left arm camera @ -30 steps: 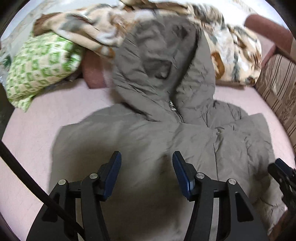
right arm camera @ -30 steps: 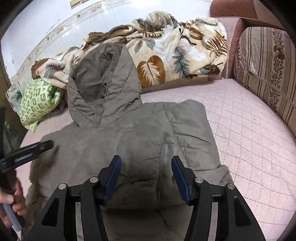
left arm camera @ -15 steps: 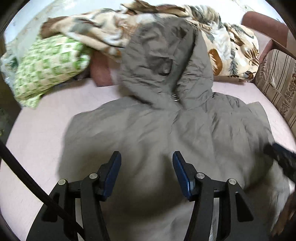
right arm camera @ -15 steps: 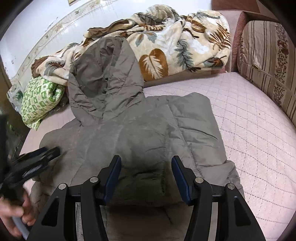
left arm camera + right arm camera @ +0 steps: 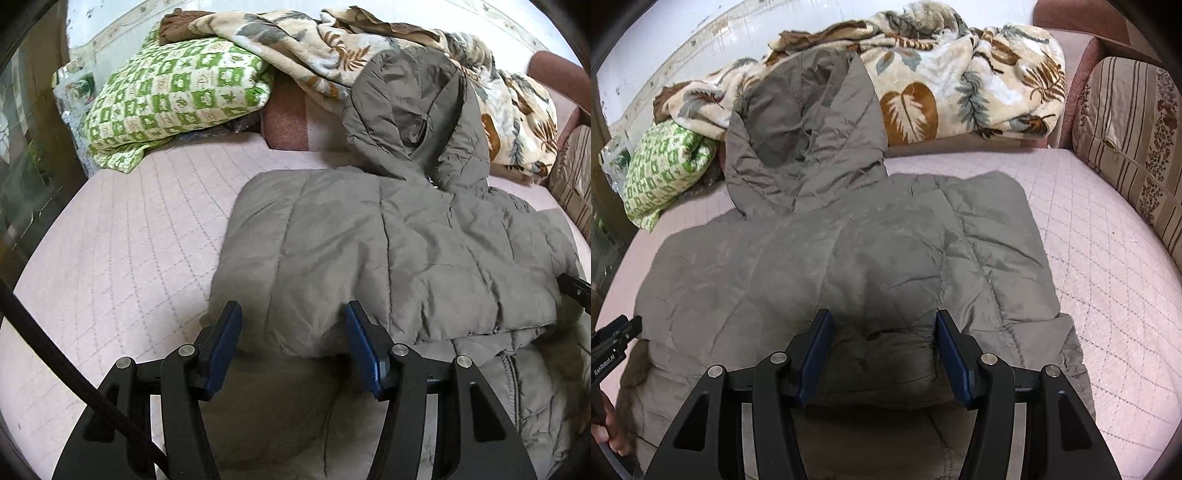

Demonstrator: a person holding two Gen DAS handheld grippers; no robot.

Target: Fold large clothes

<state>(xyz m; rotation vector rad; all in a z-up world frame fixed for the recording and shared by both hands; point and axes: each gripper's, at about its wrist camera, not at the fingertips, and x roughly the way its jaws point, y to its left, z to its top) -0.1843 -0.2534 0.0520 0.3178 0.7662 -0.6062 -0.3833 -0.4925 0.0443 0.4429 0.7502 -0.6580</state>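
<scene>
Both grippers, left (image 5: 293,345) and right (image 5: 884,349), jaws spread wide, empty, above grey hooded jacket (image 5: 849,258) on bed (image 5: 1108,277).

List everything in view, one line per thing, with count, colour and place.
jacket: one, grey-brown, hooded, spread on the bed
bed cover: one, pale pink, quilted, under the jacket
blanket: one, cream with brown leaf print, bunched behind the hood
pillow: one, green and white, far left of the bed
cushion: one, striped beige and brown, right side
left gripper: one, black with blue pads, open over the jacket hem
right gripper: one, black with blue pads, open over the jacket
</scene>
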